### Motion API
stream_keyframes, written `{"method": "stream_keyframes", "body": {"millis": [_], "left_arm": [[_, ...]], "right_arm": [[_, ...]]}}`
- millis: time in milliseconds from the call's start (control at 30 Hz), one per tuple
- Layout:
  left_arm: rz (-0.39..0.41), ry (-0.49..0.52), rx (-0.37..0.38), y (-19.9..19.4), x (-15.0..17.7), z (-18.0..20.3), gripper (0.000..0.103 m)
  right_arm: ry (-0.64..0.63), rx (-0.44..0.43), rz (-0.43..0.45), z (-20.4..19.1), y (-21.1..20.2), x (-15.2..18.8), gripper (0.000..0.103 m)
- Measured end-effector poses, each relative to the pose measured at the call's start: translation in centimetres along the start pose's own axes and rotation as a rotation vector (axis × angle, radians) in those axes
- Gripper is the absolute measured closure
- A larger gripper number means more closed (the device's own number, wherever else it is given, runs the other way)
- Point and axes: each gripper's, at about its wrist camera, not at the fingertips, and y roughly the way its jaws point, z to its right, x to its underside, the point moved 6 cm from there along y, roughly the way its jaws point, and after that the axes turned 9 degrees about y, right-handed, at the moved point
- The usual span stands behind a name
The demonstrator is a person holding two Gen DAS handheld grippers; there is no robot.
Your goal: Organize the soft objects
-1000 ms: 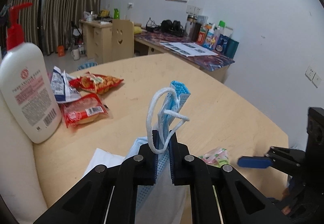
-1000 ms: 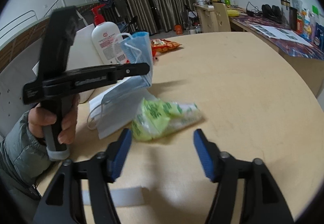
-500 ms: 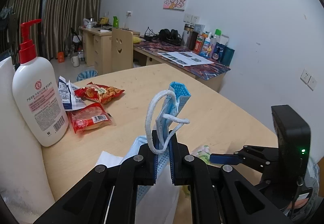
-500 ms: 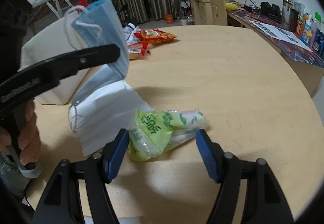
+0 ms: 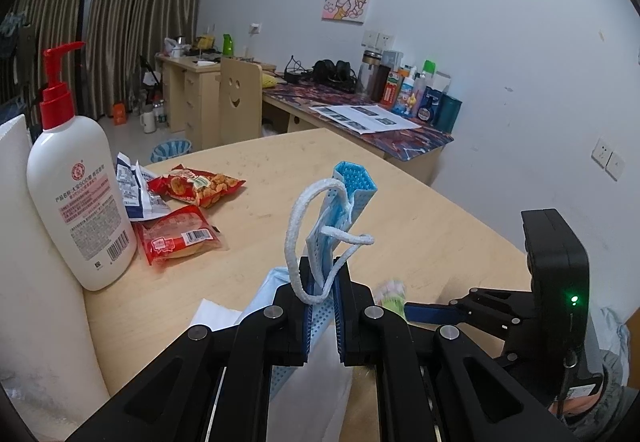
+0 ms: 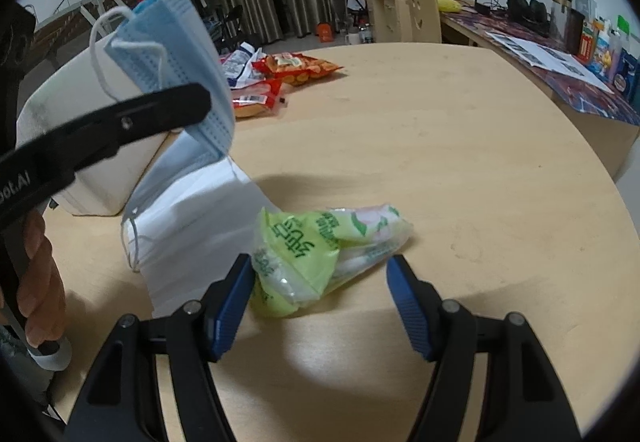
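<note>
Blue mask [image 5: 344, 210] in left claw [image 5: 323, 306]

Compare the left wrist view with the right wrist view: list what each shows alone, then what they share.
Left wrist only: the lotion bottle's white body and label.

Right wrist only: the right tongs open around the green packet, and the white sheet under the mask's lower end.

Both: the left tongs shut on the blue mask, the red snack bags, the table.

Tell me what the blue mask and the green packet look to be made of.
Blue mask: likely matte non-woven fabric; pleats, dimpled edge and soft cord ear loops show, and it droops limply.
Green packet: probably thin glossy plastic film; it is crinkled, partly see-through and catches highlights.
</note>
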Motion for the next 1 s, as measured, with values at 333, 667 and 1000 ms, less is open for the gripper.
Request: {"method": "stream_keyframes", "body": {"millis": [333, 667, 1000], "left_arm": [[0.013, 0.009, 0.002, -0.6, -0.3, 0.5, 0.093], [0.044, 0.018, -0.002, -3.1, -1.0, 1.7, 0.093], [0.093, 0.049, -0.024, -8.8, -1.1, 4.2, 0.093]], "right_arm": [[0.018, 0.019, 0.017, 0.8, -0.2, -0.1, 0.08], [0.046, -0.053, 0.121, 0.3, -4.2, -0.8, 0.081], [0.018, -0.08, 0.249, -1.8, -10.1, -1.0, 0.081]]}}
